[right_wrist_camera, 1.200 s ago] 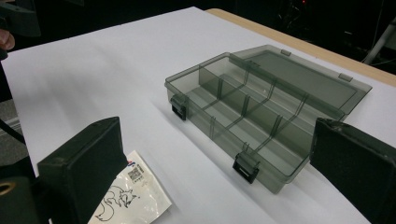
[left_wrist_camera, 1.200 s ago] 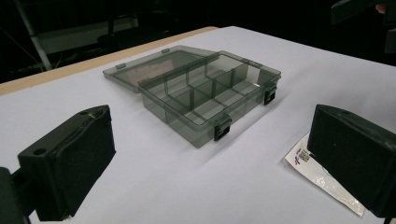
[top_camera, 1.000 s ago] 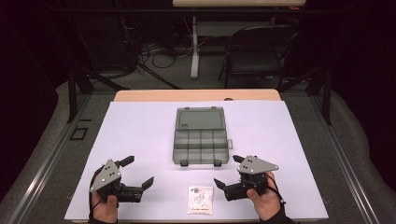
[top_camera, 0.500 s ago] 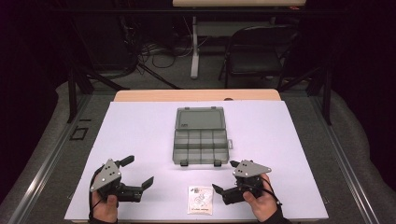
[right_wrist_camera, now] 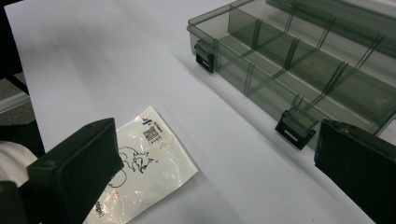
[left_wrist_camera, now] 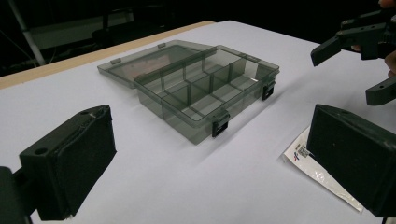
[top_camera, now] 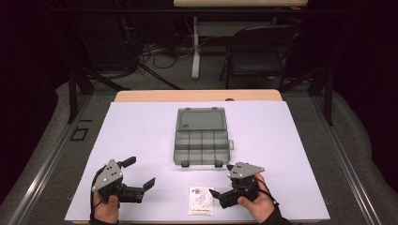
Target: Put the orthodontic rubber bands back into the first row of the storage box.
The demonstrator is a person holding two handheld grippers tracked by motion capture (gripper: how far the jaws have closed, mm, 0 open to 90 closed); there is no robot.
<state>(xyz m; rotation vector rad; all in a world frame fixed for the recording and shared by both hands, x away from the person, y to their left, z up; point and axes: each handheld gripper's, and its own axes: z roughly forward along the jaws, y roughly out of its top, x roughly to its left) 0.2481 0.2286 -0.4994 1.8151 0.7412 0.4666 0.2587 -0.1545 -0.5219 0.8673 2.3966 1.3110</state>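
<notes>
A smoky grey compartment box (top_camera: 202, 138) lies open mid-table with its lid laid back and its cells empty. In front of it, near the table's front edge, a small white packet (top_camera: 201, 207) with a printed drawing lies flat. My left gripper (top_camera: 139, 172) is open at the front left, and its jaws frame the box (left_wrist_camera: 201, 88). My right gripper (top_camera: 222, 180) is open just right of the packet. In the right gripper view its jaws (right_wrist_camera: 217, 154) straddle the packet's (right_wrist_camera: 140, 172) corner and the box's latched front wall (right_wrist_camera: 299, 93). Neither gripper holds anything.
A white sheet (top_camera: 141, 131) covers the table, and a wooden strip (top_camera: 197, 96) shows at its far edge. Beyond the table stand a black chair (top_camera: 258, 56), a white post (top_camera: 195, 51) and floor cables. Metal rails (top_camera: 347, 164) run along both sides.
My right gripper has shifted a little left and toward the front edge, closer to the packet. The left gripper, box and packet have stayed put.
</notes>
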